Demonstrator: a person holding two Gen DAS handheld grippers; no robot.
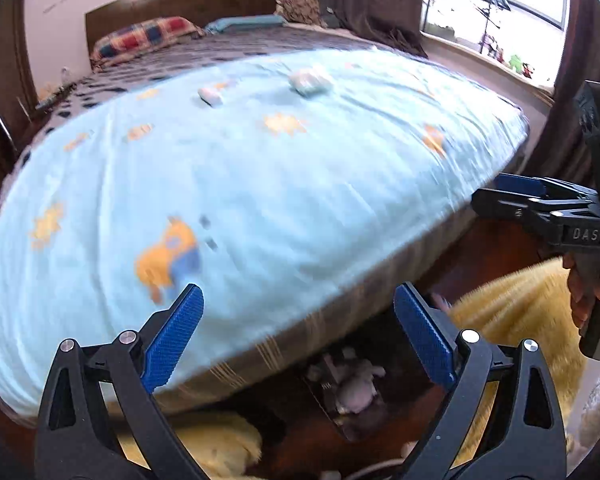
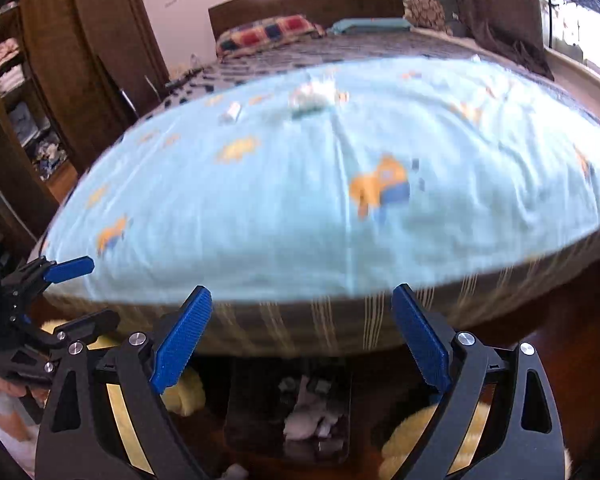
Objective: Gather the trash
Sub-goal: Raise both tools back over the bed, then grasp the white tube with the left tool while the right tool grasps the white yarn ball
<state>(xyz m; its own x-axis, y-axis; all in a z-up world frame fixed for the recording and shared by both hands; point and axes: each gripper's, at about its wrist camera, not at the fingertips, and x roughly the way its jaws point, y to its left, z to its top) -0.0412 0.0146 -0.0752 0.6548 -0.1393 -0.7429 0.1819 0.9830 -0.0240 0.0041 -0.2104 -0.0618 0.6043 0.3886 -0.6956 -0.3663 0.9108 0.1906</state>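
Note:
Two pale scraps of trash lie far up on the light blue bed sheet: a small white piece and a larger crumpled one. They also show in the right wrist view, the small piece and the larger one. A dark bin holding crumpled paper stands on the floor below the bed's edge, also in the right wrist view. My left gripper is open and empty above the bin. My right gripper is open and empty at the bed's foot edge. The frames are blurred.
Yellow fluffy rugs lie on the wooden floor around the bin. A wardrobe stands left of the bed. Pillows and a headboard are at the far end. A window with curtains is at the right.

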